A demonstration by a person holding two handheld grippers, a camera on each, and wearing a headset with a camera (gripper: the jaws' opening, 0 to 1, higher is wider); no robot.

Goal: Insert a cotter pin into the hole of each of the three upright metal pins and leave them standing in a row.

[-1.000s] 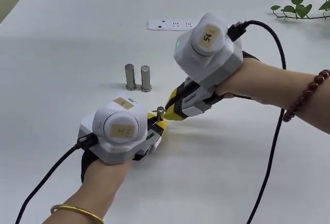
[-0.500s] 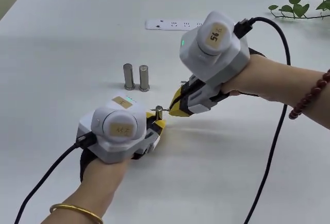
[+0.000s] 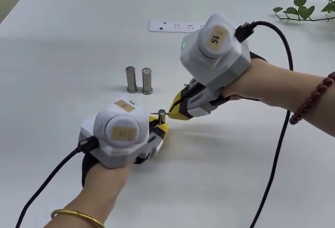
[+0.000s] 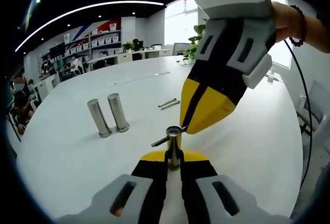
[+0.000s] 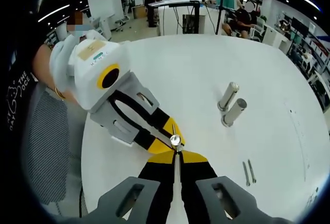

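Held metal pin [image 4: 174, 149]: it is standing upright on the counter [image 3: 78, 39], near the person. It looks like solid, polished steel, so it is probably stiff, heavy for its size and slippery. The narrow foot is likely making it easy to tip. A hold low on the shaft is leaving the cross hole clear.
Cotter pin [image 4: 160, 141]: the thin wire is poking out of the hole on the side away from the right claw. It is likely light and easily bent, so it is best pinched at its looped end and pushed straight.
Left claw [image 4: 174, 158]: it is clamping the lower shaft, with its jaws narrowed to the pin's width.
Right claw [image 5: 176, 154]: its jaws are drawn to a thin slit and the tip is pressing at the pin's head. It seems to be pinching the cotter pin's near end, which is hidden.
Other metal pins [image 3: 138, 79]: two are standing side by side farther back.
Spare cotter pins [image 5: 248, 171]: two are lying flat nearby.
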